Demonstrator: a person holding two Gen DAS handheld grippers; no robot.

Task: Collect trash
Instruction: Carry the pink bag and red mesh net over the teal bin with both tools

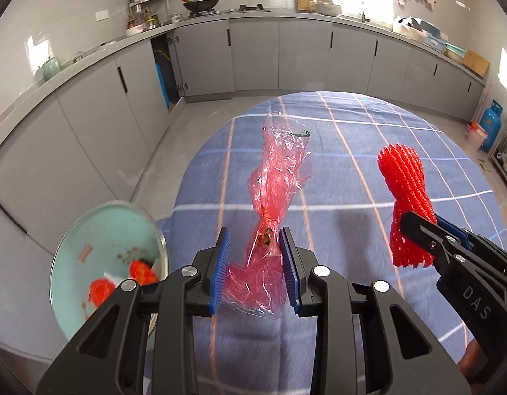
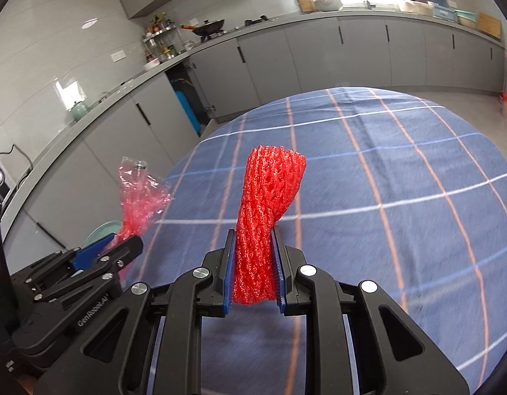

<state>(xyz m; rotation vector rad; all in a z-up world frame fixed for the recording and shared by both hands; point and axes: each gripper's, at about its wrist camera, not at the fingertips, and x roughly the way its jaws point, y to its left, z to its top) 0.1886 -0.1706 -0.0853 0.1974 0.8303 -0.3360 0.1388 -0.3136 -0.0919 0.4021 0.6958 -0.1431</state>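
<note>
Left claw point(image 1: 255, 270) is clamping a crumpled pink plastic bag point(image 1: 276, 191), w/ pads partly apart; right claw point(image 2: 253, 268) is squeezing tight on a red foam net point(image 2: 263, 217). Both are hanging above the tabletop point(image 2: 401, 171), near the bin point(image 1: 105, 230).

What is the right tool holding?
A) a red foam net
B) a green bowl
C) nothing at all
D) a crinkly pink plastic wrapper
A: the right tool is squeezed shut on the red foam net, which sticks up between its blue pads over the blue checked tablecloth.
</note>
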